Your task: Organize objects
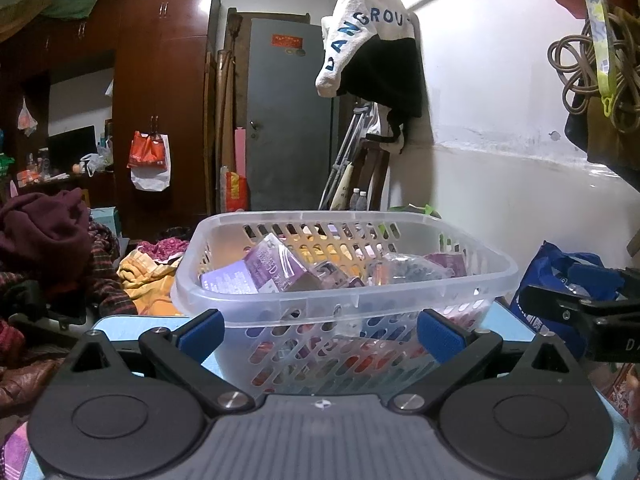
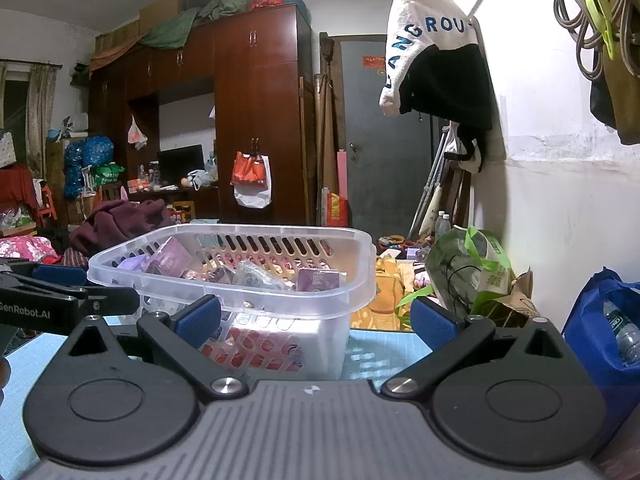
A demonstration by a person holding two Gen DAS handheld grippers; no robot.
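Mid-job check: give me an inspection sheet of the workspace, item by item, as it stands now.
Surface: light blue table, bare patches beside the basket.
Job's things: clear slotted basket on the table, holding purple packets and other wrapped items.
Clutter: blue bag with a bottle, green plastic bag, to the right.
Grippers: left gripper open, empty, facing the basket; right gripper open, empty.
Cables: coiled cord hanging on the wall.
Surroundings: wardrobe, grey door, hanging jacket, piled clothes.

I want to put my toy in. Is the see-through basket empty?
No. The basket already holds purple packets and clear wrapped things, piled on its bottom. It stands upright on the blue table.
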